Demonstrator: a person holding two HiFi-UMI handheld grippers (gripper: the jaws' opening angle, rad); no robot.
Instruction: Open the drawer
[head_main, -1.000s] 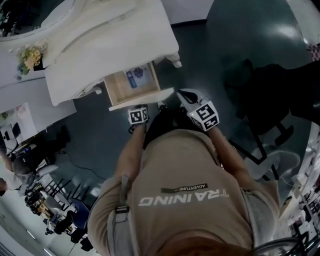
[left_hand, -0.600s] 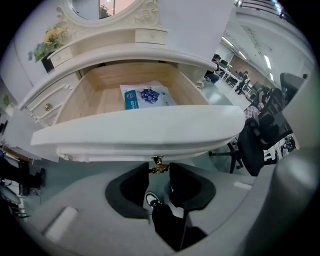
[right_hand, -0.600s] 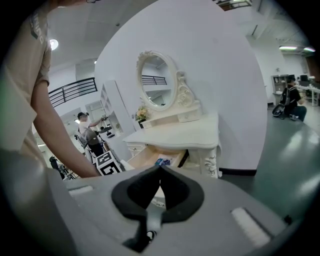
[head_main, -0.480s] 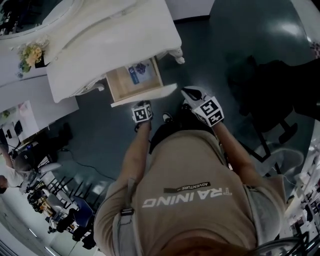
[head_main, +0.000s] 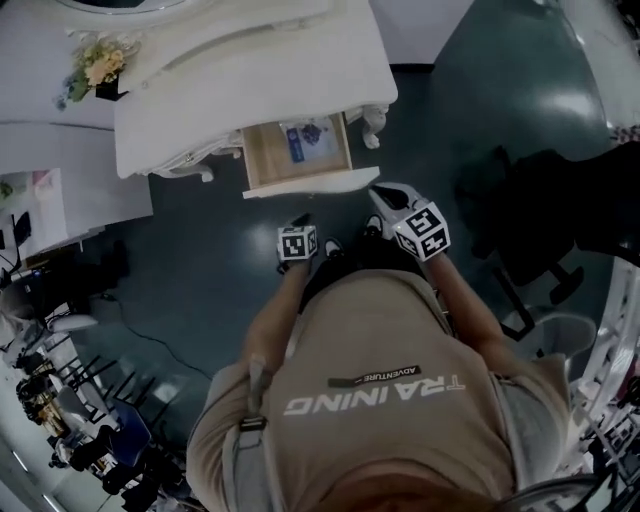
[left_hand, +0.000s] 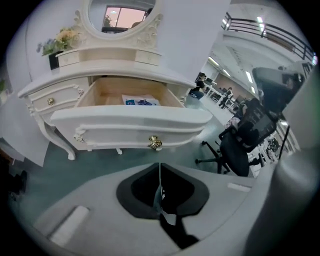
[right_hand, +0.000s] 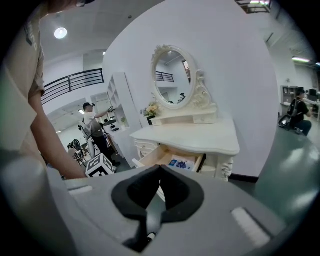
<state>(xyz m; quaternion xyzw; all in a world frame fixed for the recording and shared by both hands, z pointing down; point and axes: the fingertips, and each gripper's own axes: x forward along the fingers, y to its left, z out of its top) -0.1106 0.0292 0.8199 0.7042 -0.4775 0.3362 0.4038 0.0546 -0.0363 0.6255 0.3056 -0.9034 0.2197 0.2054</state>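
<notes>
Before one dresser (head_main: 250, 80) | one drawer (head_main: 310, 184) open | left gripper (left_hand: 160, 167) just closed, empty | right gripper (right_hand: 160, 170) pressed together

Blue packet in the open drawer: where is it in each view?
Head view: blue packet top centre, inside the drawer.
Left gripper view: upper centre, behind the drawer front.
Right gripper view: centre, slightly right.
Shared landmark: flowers on the dressing table, in all three.
</notes>
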